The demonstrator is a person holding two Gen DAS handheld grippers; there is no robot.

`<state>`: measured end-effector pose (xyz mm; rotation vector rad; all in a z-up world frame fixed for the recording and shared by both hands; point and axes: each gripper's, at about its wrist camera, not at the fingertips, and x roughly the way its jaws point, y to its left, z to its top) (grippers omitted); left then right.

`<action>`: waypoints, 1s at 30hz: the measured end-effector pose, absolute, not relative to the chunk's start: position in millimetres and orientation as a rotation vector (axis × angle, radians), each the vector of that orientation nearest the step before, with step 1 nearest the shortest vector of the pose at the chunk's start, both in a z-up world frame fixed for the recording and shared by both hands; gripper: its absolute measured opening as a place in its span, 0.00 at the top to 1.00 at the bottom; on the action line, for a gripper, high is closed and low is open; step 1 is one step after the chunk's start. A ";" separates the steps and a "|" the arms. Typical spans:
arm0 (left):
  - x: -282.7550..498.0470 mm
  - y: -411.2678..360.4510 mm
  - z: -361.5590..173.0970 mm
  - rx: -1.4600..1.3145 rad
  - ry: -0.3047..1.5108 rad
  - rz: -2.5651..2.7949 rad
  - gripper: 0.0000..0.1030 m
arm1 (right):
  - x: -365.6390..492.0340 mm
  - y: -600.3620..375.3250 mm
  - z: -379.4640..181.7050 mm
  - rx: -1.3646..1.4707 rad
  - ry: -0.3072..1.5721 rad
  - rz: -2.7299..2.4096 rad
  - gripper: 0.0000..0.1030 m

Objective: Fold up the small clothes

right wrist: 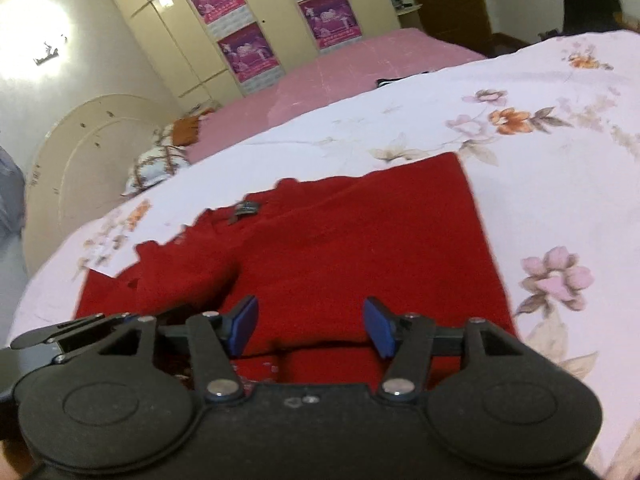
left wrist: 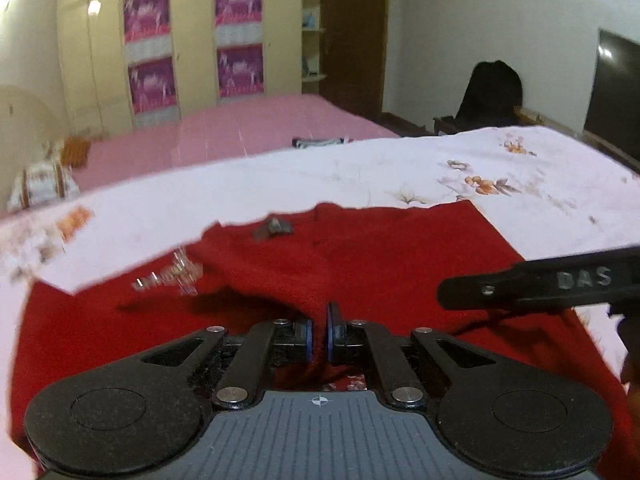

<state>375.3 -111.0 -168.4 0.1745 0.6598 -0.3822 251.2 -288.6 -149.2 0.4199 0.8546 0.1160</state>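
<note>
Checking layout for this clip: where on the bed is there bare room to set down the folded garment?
Bare floral sheet runs right of and beyond the red garment; the pink bed behind looks mostly bare. Crowded: the near edge, where the left gripper and right gripper work.

Black tongs, blue pads, silver screws, ribbed grey housing

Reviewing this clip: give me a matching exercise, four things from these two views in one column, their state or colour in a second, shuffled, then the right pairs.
Things:
1. left gripper
2. right gripper
3. red garment
4. bedsheet

States:
A. white with a flower print
B. jaws open, nothing gripped
C. lies partly folded on the bed
D. jaws shut on red fabric

Pairs: 1-D, 2-B, 3-C, 4-A
</note>
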 end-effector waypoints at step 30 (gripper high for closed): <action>290.7 -75.9 -140.9 0.301 0.649 -0.384 0.95 | 260.5 -308.5 -164.4 0.566 0.891 0.118 0.28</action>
